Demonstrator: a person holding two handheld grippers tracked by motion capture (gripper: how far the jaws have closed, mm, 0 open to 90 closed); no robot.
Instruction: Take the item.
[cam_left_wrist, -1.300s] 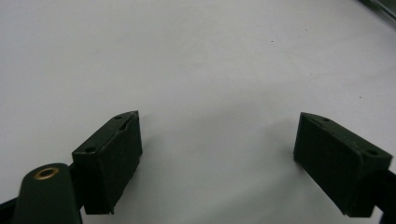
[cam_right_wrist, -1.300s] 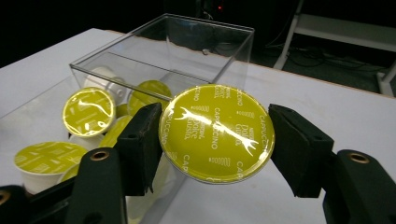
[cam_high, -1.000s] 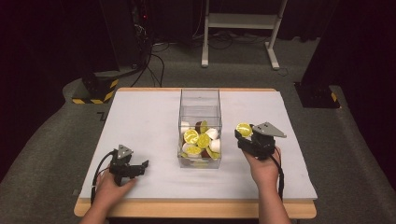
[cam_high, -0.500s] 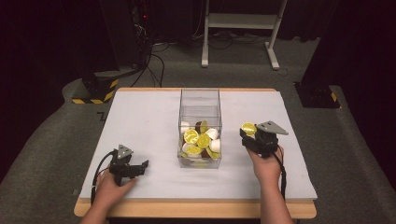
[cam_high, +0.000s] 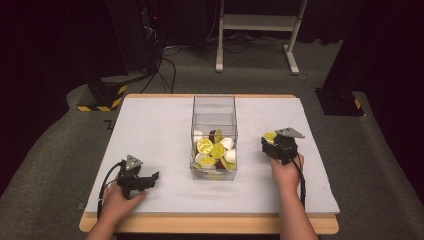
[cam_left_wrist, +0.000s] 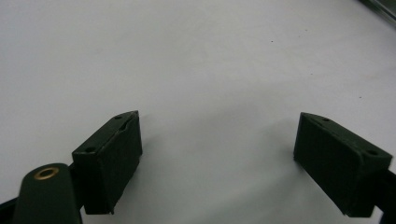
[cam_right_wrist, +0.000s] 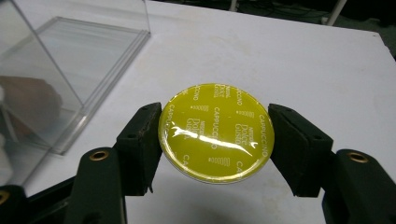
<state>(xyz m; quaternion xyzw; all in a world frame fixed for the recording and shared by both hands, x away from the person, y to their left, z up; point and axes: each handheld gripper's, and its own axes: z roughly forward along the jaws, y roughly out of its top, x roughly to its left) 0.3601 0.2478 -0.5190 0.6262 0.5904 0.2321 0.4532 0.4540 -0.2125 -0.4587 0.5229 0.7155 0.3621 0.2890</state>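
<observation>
Capsule (cam_right_wrist: 216, 133), round with glossy yellow "Cappuccino" foil, sits clamped in the right gripper (cam_right_wrist: 216, 140); left gripper (cam_left_wrist: 217, 158) gapes empty.

A lab-like recording room: a white-topped wooden table (cam_high: 150, 130) on grey carpet, black curtains around, cabling and yellow-black striped equipment bases (cam_high: 102, 95) behind.
</observation>
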